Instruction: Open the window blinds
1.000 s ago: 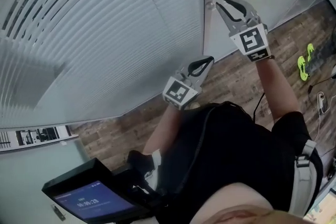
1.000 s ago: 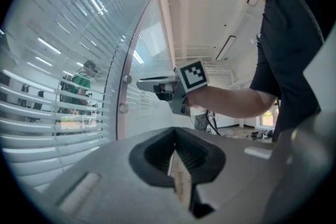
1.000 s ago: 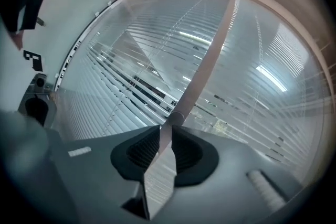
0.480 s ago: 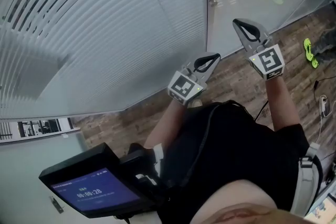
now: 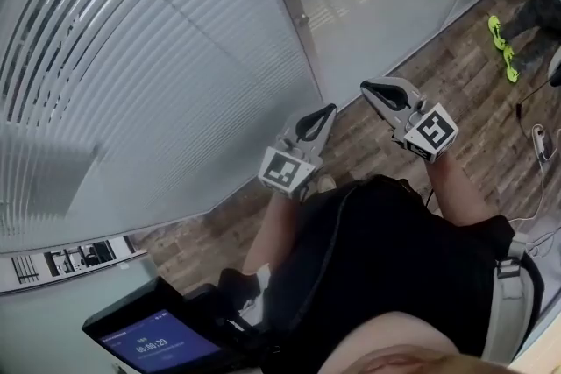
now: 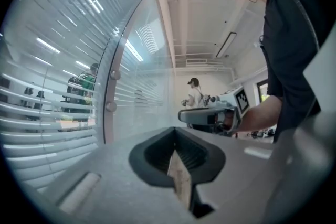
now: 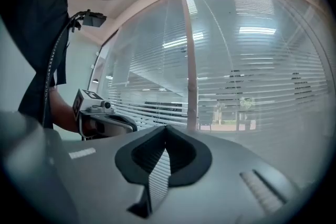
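White horizontal window blinds (image 5: 131, 74) hang behind a curved glass wall on the left, and the room beyond shows between their slats (image 6: 47, 86) (image 7: 252, 71). A pale frame post (image 5: 294, 4) with two round knobs separates them from a frosted glass pane. My left gripper (image 5: 324, 111) (image 6: 176, 157) is held level near the wall's foot, shut, with nothing between its pads. My right gripper (image 5: 368, 87) (image 7: 164, 157) is beside it to the right, also shut and empty. Neither touches the blinds. Each gripper shows in the other's view: the right gripper (image 6: 207, 113), the left gripper (image 7: 107, 120).
Wood-plank floor (image 5: 456, 57) runs along the glass wall. A dark device with a blue screen (image 5: 158, 344) sits at the lower left. Green shoes (image 5: 501, 44) and cables (image 5: 535, 140) lie at the right. Another person (image 6: 195, 94) stands far off.
My right gripper has come down and away from the post's knobs, rolled over, and its open jaws have shut on nothing. The left gripper has shifted only slightly.
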Demonstrator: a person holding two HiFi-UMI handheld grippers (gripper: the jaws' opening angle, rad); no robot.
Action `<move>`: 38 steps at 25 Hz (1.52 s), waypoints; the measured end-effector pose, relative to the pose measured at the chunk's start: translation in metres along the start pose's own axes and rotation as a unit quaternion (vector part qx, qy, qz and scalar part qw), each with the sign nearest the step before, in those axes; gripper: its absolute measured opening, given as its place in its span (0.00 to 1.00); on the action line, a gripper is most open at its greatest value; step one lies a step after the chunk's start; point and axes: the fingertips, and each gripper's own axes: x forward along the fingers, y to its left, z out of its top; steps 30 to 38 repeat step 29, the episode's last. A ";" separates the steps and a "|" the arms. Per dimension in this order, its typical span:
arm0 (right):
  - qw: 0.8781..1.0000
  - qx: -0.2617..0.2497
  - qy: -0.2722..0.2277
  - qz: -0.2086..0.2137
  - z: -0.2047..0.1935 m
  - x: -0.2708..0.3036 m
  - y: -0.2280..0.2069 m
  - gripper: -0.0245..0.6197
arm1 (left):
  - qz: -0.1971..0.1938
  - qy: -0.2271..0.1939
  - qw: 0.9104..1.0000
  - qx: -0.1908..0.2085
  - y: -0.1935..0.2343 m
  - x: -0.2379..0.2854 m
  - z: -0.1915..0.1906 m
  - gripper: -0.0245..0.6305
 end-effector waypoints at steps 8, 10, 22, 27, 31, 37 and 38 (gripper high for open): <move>1.000 -0.002 0.021 -0.006 -0.007 -0.024 -0.006 0.05 | -0.011 0.005 1.000 -0.004 -0.015 0.013 0.000 0.04; 1.000 -0.009 0.023 -0.006 -0.007 -0.029 -0.008 0.05 | -0.014 -0.004 1.000 -0.018 -0.019 0.017 0.004 0.04; 0.999 -0.008 0.024 -0.024 0.002 -0.090 -0.003 0.05 | -0.048 -0.024 0.998 -0.023 -0.070 0.047 0.022 0.04; 0.999 -0.008 0.024 -0.037 0.005 -0.126 -0.010 0.05 | -0.053 -0.026 0.998 -0.018 -0.094 0.067 0.026 0.04; 0.999 -0.007 0.025 -0.042 0.005 -0.139 -0.015 0.05 | -0.053 -0.027 0.998 -0.017 -0.100 0.075 0.027 0.04; 0.999 -0.007 0.025 -0.042 0.005 -0.139 -0.015 0.05 | -0.053 -0.027 0.998 -0.017 -0.100 0.075 0.027 0.04; 0.999 -0.007 0.025 -0.042 0.005 -0.139 -0.015 0.05 | -0.053 -0.027 0.998 -0.017 -0.100 0.075 0.027 0.04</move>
